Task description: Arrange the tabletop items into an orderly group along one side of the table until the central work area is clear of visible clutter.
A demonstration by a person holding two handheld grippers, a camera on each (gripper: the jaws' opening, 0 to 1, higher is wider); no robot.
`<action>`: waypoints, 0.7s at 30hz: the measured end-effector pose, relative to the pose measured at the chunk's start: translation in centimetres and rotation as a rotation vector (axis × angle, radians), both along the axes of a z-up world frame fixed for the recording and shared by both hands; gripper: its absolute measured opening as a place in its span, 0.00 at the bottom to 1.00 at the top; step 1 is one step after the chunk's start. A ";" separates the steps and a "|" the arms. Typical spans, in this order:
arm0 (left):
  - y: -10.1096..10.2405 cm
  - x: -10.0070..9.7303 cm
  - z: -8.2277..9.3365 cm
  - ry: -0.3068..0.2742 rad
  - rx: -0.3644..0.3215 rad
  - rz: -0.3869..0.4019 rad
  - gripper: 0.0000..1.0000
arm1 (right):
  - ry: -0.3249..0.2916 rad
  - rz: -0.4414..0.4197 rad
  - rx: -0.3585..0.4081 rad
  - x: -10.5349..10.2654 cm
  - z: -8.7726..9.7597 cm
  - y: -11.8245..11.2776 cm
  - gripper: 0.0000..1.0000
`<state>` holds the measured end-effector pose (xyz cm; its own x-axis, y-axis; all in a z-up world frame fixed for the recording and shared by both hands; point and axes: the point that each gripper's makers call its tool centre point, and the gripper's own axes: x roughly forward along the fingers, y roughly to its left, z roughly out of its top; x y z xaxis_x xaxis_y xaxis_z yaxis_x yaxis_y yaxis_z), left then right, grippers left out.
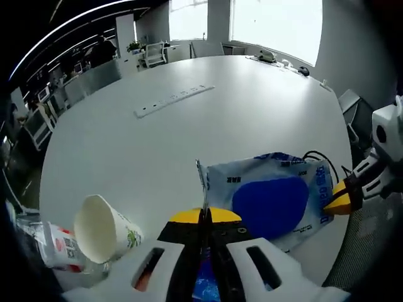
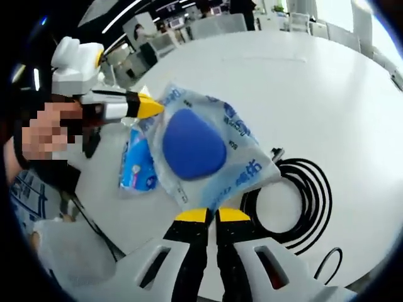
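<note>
Both grippers are on the wet-wipes pack at once; the left gripper has its yellow-tipped jaws pressed together on the pack's near edge, which stands up as a thin crimped seam between them; the right gripper is likewise pinched tight on the opposite corner of the same pack, and in the left gripper view it comes in from the right, yellow tip against the pack's far end. So the pack is held between the two hands near the table's edge, its blue lid patch facing up; whether it is lifted clear or grazing the top I cannot tell.

My read: this is the carry step for the pack, mid-tidy; the next move calls for both hands to travel together, same pace, same height, so the soft film does not stretch or slip out of one pinch; then a set-down along one side, beside the other items.

Containers now: a paper cup lies on its side just left of the left gripper, mouth toward the camera, nothing visible inside; against it lies a clear bottle with a red label, contents unclear. In the right gripper view a coiled black cable sits on the table just beyond the pack, and a smaller blue packet lies beneath the pack's left side.
</note>
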<state>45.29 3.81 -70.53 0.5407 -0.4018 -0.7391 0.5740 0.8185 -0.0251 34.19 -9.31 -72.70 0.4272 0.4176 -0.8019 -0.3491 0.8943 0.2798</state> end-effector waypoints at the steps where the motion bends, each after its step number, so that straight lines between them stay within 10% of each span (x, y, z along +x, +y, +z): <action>1: 0.0 0.0 0.0 0.000 0.000 0.002 0.00 | -0.001 0.000 0.000 0.1 0.0 -0.1 0.00; 21: 0.8 -2.1 -0.3 0.012 -0.023 0.075 0.00 | -0.032 0.031 -0.019 2.4 0.3 -1.9 0.00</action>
